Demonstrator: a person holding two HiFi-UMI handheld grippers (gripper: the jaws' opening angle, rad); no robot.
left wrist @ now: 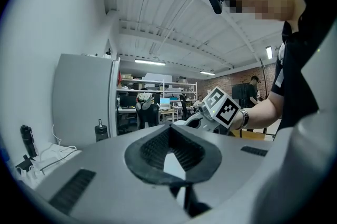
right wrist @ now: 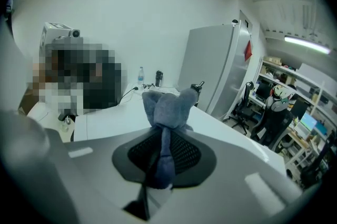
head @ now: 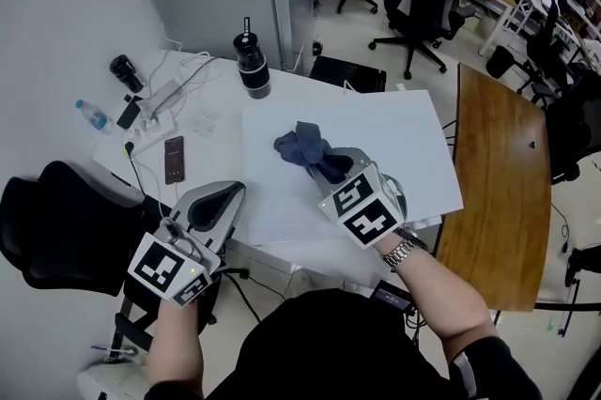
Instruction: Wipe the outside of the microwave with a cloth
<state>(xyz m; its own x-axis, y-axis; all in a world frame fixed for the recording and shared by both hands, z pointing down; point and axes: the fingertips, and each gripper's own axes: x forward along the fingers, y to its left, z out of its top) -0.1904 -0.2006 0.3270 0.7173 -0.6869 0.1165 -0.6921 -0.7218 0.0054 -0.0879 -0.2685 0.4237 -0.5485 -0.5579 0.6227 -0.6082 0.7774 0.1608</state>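
The microwave's flat white top [head: 394, 135] fills the middle of the head view. A crumpled blue-grey cloth [head: 302, 145] rests on it, and my right gripper [head: 331, 165] is shut on the cloth's near end. In the right gripper view the cloth [right wrist: 166, 107] runs between the jaws of the right gripper [right wrist: 163, 160] and bunches up beyond them, over the white top [right wrist: 105, 118]. My left gripper [head: 225, 193] hangs off the microwave's front left corner, shut and empty. The left gripper view shows the left gripper [left wrist: 171, 157] with nothing in it, and the right gripper [left wrist: 208, 115] beyond it.
On the white table left of the microwave lie a phone [head: 175, 159], a power strip with cables [head: 164, 98], a water bottle [head: 94, 115] and a black tumbler [head: 252, 65]. A black chair [head: 56, 229] stands at the left, a wooden table [head: 498, 192] at the right.
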